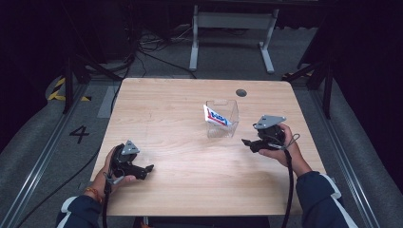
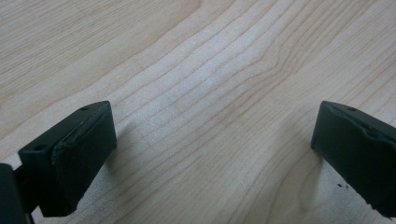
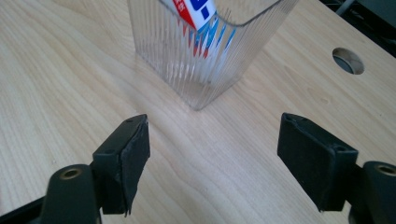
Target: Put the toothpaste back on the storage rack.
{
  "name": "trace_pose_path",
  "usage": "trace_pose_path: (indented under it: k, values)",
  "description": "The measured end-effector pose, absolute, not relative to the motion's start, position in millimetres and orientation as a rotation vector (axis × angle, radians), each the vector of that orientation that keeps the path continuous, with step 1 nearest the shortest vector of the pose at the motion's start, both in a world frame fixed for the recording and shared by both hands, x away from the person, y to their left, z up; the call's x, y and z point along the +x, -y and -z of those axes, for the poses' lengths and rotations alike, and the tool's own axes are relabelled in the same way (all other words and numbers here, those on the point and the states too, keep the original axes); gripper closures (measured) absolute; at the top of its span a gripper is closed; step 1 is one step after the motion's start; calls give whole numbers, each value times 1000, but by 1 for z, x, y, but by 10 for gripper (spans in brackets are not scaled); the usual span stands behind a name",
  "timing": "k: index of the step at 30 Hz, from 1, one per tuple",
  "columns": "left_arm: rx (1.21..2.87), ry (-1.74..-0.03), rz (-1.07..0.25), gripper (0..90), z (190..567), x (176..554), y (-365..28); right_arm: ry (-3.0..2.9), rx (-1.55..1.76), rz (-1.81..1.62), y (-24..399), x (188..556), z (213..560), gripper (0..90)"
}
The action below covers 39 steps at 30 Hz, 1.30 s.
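Toothpaste tube [image 1: 216,116], white with red and blue print, stands slanted inside a clear ribbed container [image 1: 227,127] a little right of the middle of the table [image 1: 180,185]. Its upper end leans toward the container's left rim in the high view and sticks up above it, while its lower end rests down inside. In the right gripper view the tube [image 3: 198,14] shows through the ribbed wall of the container [image 3: 187,70], its print blurred by the ridges.

Just to the right of the container in the high view, the right gripper [image 1: 248,142] is held by the person's right hand [image 1: 285,145], its black jaws pointing toward the container and apart from it. In its own view the right gripper [image 3: 212,154] has its jaws spread wide with nothing but bare wood between them, and the container stands a short way ahead of the tips.

Well apart, near the table's front left, the left gripper [image 1: 148,169] sits low over the wood in the person's left hand [image 1: 116,168]. Its own view shows the left gripper [image 2: 212,140] with jaws spread wide and bare wood grain between them.

A round hole [image 1: 241,92] lies in the tabletop behind the container.
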<state>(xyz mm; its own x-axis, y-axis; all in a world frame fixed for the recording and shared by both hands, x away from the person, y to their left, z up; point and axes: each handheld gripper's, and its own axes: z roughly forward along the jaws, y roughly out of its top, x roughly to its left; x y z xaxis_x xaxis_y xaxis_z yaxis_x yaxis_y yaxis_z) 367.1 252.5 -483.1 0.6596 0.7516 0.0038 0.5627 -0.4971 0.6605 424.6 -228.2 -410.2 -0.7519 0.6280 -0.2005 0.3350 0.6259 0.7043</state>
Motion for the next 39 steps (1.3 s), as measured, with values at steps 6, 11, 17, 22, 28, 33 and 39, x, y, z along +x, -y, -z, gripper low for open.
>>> trace_pose_path:
  k: [6,11,17,22,28,33,39]
  values:
    - [2242,-1010,-389,6,483,367,-253,-2436,757,-889,234,416,418,263]
    - [2242,-1010,-388,6,483,367,-253,-2441,761,-887,241,408,424,261]
    - [2242,-1010,-389,6,483,367,-253,-2437,766,-884,250,398,431,259]
    - [2240,-1013,-387,6,483,367,-252,-2444,764,-846,258,391,439,259]
    - [2241,-1012,-387,5,483,367,-253,-2451,803,-840,270,384,450,256]
    - [2239,-1014,-386,6,483,367,-252,-2439,841,-854,279,377,456,253]
    - [2240,-1013,-387,6,483,367,-252,-2435,859,-875,289,366,463,247]
